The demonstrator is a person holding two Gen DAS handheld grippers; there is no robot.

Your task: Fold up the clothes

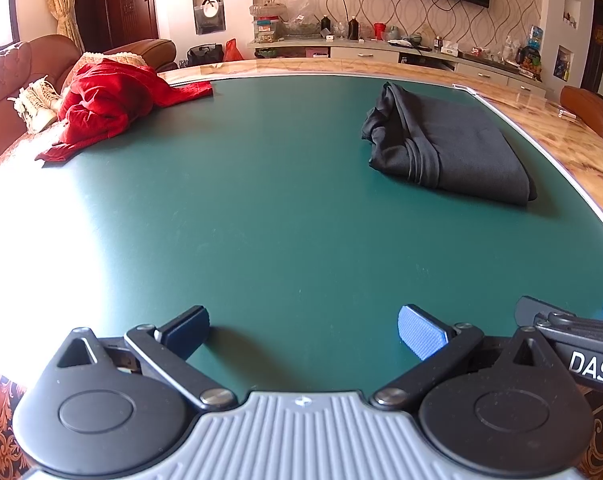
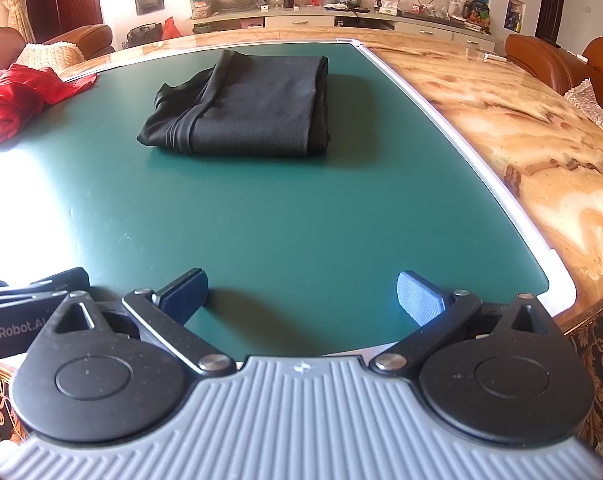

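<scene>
While nothing is gripped, left gripper [image 1: 303, 330] and right gripper [image 2: 303, 294] are held spread wide, side by side over green mat [image 1: 261, 220]. Black garment [image 2: 241, 108] is laid folded far right; red garment [image 1: 101, 104], seemingly unfolded, is heaped at far-left edge, likely awaiting folding.
</scene>
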